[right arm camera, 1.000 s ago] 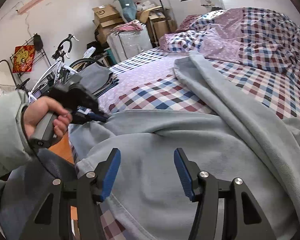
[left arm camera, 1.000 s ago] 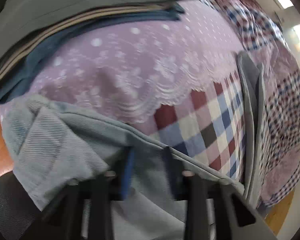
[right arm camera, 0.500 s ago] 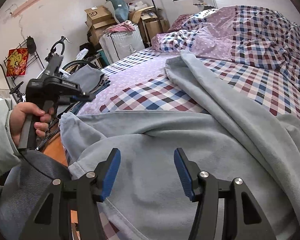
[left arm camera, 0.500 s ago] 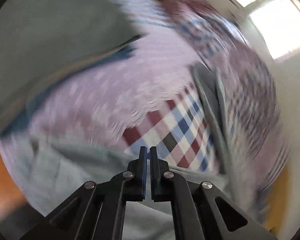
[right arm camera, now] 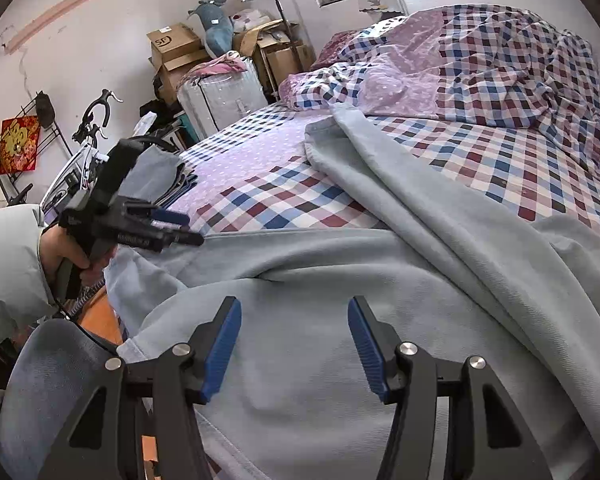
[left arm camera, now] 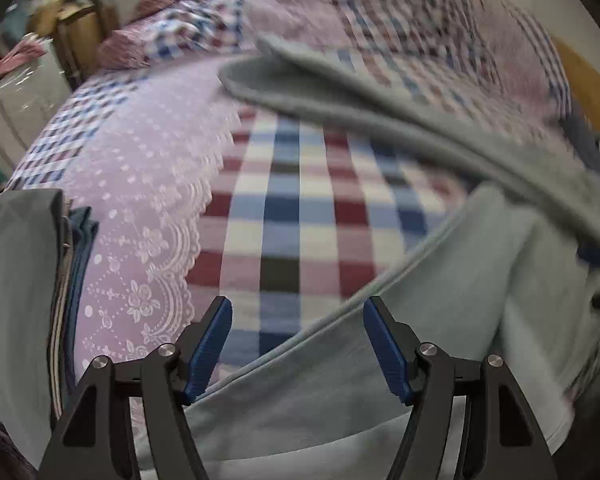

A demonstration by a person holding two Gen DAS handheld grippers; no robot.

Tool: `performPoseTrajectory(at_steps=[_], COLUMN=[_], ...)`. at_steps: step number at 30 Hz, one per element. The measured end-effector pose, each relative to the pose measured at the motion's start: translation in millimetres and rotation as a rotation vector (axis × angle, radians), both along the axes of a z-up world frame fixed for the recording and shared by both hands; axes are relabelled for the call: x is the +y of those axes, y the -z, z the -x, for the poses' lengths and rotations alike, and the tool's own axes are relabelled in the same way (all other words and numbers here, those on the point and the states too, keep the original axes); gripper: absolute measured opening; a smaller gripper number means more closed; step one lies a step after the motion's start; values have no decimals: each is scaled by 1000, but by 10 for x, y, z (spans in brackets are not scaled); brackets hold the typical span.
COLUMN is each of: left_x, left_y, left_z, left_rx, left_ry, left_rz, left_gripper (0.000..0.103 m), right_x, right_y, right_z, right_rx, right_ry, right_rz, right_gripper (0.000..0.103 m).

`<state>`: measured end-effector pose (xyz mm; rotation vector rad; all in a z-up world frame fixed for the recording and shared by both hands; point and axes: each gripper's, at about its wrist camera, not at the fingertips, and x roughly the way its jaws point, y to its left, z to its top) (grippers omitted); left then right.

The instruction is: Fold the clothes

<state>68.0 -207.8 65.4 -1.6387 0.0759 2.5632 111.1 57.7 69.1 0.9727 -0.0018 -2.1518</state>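
Note:
A light grey-blue garment [right arm camera: 340, 320] lies spread on the checked bed, one long part [right arm camera: 400, 184] running away toward the pillows. It also shows in the left wrist view [left arm camera: 440, 320]. My left gripper [left arm camera: 298, 340] is open and empty, hovering over the garment's upper edge; in the right wrist view [right arm camera: 180, 228] it is held at the garment's left edge. My right gripper [right arm camera: 294, 340] is open and empty just above the garment's middle.
A stack of folded clothes [left arm camera: 28, 300] sits at the bed's left corner, also in the right wrist view [right arm camera: 160, 172]. A rumpled checked quilt [right arm camera: 480, 60] fills the far side. A grey chair [right arm camera: 52, 380] stands below, boxes and a bicycle [right arm camera: 92, 136] beyond.
My left gripper, open a second ago and shut half a second ago, has opened wide and swung round to face along the bed. The right gripper has stayed open over the garment.

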Motion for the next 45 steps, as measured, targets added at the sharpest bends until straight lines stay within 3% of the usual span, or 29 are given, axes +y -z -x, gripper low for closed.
performPoseTrajectory(at_steps=[7,12,13,14,15,16,17,23,27,30,33,36,40,42,43,44,45], left_x=[38,-2,3,14,44,70,99,232,155,127,246,311,246,75,-24,-123,-222], left_y=[193,202,202,198,180,165,152,26,-302,-605,-754,-762,-430,-433,-453,-473,-494], left_z=[-161,-104,-112,-130,-163,-186,-209,-291,-195,116,455,806,1159,1000,887,774,661], left_rx=[-122,-131,-129,-125,-111,-100,-92,-11,123,207,256,273,126,123,129,135,141], left_ry=[210,228,233,239,248,250,248,218,109,39,10,-33,-122,-177,-206,-234,-262], left_rz=[55,54,47,38,46,63,85,220,239,204,219,233,212,147,108,70,31], left_gripper=[67,69,66,50,41,23,17,4,4,4,4,4,10,13,21,39,50], right_x=[31,-6,-6,-4,4,9,14,25,44,62,76,93,117,128,135,143,144], right_y=[56,79,81,83,88,93,95,65,39,33,30,23,6,-13,-24,-34,-36], right_z=[87,75,77,82,90,98,104,92,94,103,112,145,163,157,155,154,163], right_rx=[-21,-16,-16,-16,-17,-19,-21,-6,4,10,15,11,15,21,23,25,22], right_ry=[30,28,30,33,39,43,47,52,64,81,107,141,157,162,165,169,172], right_rz=[5,-8,-9,-9,-9,-9,-9,-6,5,8,7,-2,-12,-11,-8,-4,-1], right_gripper=[59,59,59,59,59,59,59,59,59,59,59,59,59,59,59,59,60])
